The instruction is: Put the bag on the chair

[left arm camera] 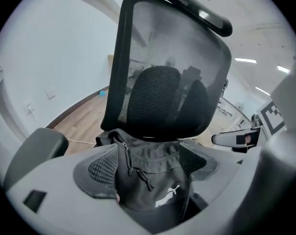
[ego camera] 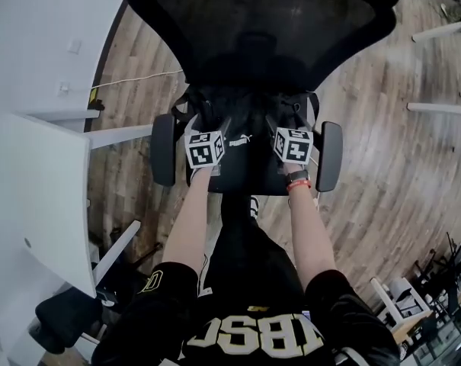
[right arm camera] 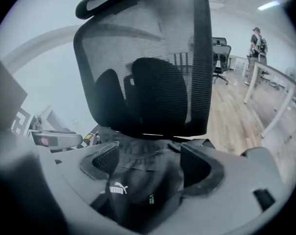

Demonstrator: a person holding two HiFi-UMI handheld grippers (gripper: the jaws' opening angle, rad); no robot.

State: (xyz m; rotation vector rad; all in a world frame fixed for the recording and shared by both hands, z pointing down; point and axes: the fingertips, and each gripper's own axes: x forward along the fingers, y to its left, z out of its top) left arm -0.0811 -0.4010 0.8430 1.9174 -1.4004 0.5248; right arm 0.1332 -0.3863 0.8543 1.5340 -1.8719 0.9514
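Note:
A black bag with a white logo sits on the seat of a black mesh office chair, leaning against the backrest. My left gripper is over the bag's left part and my right gripper over its right part. In the left gripper view the bag, with its zip pulls, lies between the wide-spread jaws of the left gripper. The right gripper likewise straddles the bag. Both are open, and their pads stand clear of the fabric.
The chair's armrests flank both grippers. A white desk stands at the left and white table legs at the right, on a wood floor. A person and other chairs are far off.

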